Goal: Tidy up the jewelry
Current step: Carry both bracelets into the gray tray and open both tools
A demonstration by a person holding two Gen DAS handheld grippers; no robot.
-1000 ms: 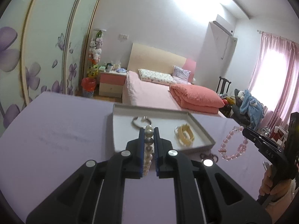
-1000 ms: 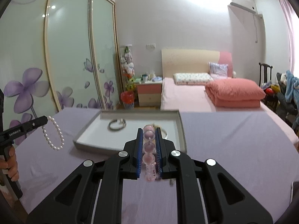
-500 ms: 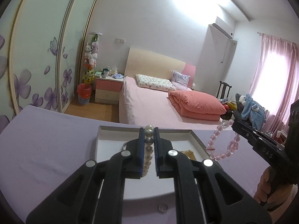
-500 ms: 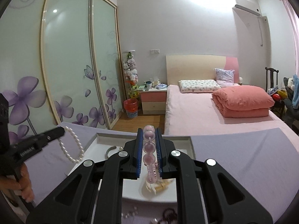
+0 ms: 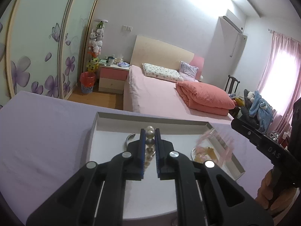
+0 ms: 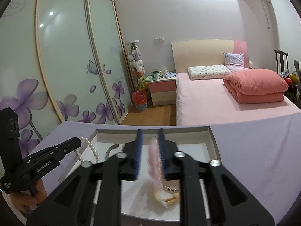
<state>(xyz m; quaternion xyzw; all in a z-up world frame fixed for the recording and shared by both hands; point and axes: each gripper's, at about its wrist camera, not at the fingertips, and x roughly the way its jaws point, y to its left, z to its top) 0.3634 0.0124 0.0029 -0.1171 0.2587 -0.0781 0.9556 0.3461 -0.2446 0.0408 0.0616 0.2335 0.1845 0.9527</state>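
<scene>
**Pink bracelet is let go over the tray, pearls are still held**

Half a second ago the right gripper (image 6: 149, 148) was pinching the pink bead bracelet (image 6: 155, 167) between its blue pads. Now its jaws are opening and there is a clear gap between the pads. The bracelet is only a pink blur beside the right pad, so I judge that it is falling, no longer pressed. In the left wrist view the same bracelet (image 5: 212, 146) appears as a pale pink smear above the right part of the tray (image 5: 150, 117), close to its right wall. This means one piece of the jewelry is nearly put away.

The left gripper (image 5: 150, 146) has not changed its hold: its jaws are pressed together on the pearl bracelet (image 5: 149, 145), with the pearls standing in a line between the pads, and the rest of the strand hangs down (image 6: 90, 148) over the left edge of the tray. Compared with one second ago, both grippers are now over the tray and not in front of it, so the pearls seem to be the next thing to release.

The tray is a shallow grey box with a white floor, lying on the lilac cloth (image 5: 47, 135). Inside it there is a silver bangle (image 5: 128, 140) in the left part, partly hidden behind the left gripper, and a yellowish bracelet (image 6: 166, 197) in the right part, just under the falling pink one.
</scene>
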